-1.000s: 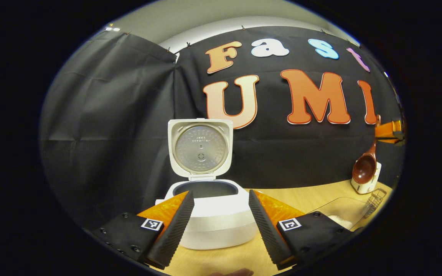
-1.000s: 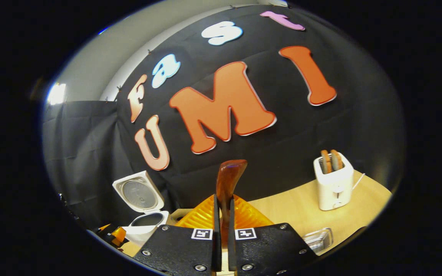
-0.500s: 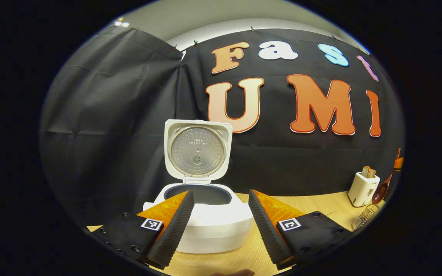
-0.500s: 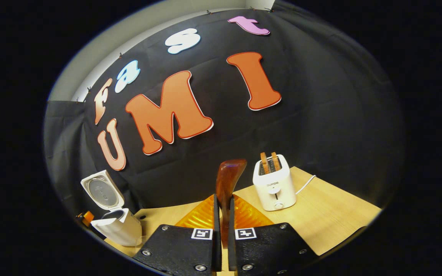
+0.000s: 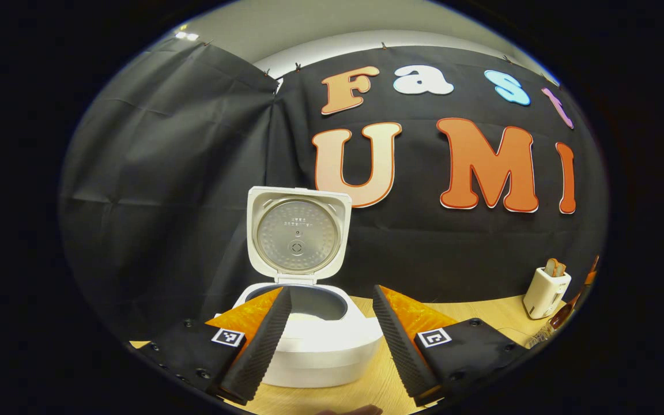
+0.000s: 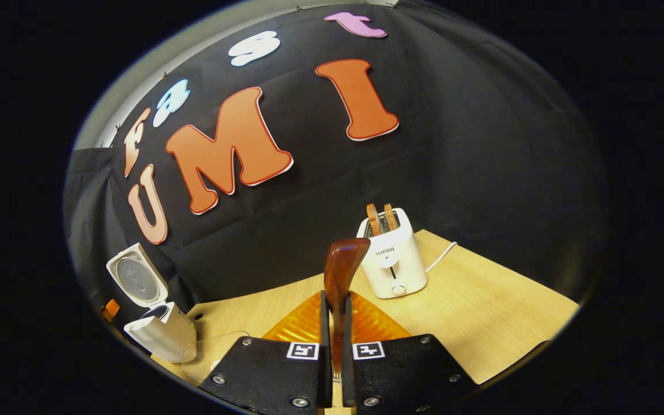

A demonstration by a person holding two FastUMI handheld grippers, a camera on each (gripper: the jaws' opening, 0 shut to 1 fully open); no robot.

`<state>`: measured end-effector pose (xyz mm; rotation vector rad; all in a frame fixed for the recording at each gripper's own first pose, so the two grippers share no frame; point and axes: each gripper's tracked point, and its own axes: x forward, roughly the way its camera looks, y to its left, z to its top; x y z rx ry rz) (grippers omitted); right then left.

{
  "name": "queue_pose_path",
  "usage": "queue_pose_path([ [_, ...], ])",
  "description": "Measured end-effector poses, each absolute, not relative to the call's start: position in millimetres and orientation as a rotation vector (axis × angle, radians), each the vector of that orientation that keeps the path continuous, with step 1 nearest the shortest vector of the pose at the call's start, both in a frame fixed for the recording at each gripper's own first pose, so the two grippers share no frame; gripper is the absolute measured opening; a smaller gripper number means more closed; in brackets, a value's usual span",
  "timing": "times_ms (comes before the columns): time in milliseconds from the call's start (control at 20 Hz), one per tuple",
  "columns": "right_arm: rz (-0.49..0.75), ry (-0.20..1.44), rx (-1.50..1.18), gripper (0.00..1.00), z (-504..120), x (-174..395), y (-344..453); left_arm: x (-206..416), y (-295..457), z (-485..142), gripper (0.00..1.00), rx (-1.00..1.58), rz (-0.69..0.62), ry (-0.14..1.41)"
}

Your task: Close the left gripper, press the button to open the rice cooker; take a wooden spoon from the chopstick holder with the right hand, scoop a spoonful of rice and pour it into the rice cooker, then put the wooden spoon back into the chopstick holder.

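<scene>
Rice cooker (image 5: 309, 340) stands on the table (image 5: 366, 386), lid (image 5: 297, 233) upright and open, white rice visible in the pot. Left hand-held gripper (image 5: 332, 334) hangs before it, fingers wide apart. Right hand-held gripper (image 6: 332, 323) clamps the wooden spoon (image 6: 340, 271) handle, near the toaster (image 6: 392, 259).

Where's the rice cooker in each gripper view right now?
Left gripper view: rice cooker low centre, lid up, between that gripper's fingers.
Right gripper view: rice cooker far lower left, lid up.
Shared landmark: toaster, far right in the left gripper view, centre in the right gripper view.
</scene>
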<state>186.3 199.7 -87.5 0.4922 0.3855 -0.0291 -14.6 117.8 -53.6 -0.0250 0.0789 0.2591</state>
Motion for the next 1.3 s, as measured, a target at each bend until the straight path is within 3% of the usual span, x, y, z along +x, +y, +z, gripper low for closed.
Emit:
queue_pose_path([
  [400, -0.039, 0.493, 0.463, 0.07, -133.9, 183.6, 213.8, 4.6, 115.5, -54.9, 0.93, -0.066, 0.218, 0.115],
  [650, -0.038, 0.485, 0.438, 0.14, -135.9, 182.4, 206.7, 30.4, 119.9, -34.9, 0.93, -0.076, 0.201, 0.105],
  [800, -0.09, 0.492, 0.409, 0.28, -128.7, 178.8, 185.5, 52.1, 111.6, -10.5, 0.93, -0.039, 0.13, 0.061],
  [900, -0.136, 0.482, 0.396, 0.31, -120.7, 174.3, 167.2, 64.4, 109.9, 6.1, 0.95, -0.031, 0.111, 0.062],
  [1050, -0.127, 0.374, 0.414, 0.37, -79.4, 169.3, 152.3, 84.1, 119.7, 32.7, 0.95, -0.001, 0.111, 0.038],
  [1200, -0.136, 0.279, 0.397, 0.56, -47.8, 170.6, 139.2, 104.8, 135.9, 48.7, 0.93, 0.068, 0.148, 0.049],
  [1300, -0.159, 0.241, 0.352, 0.59, -29.6, 170.0, 127.2, 121.8, 151.7, 57.0, 0.93, 0.073, 0.177, 0.062],
])
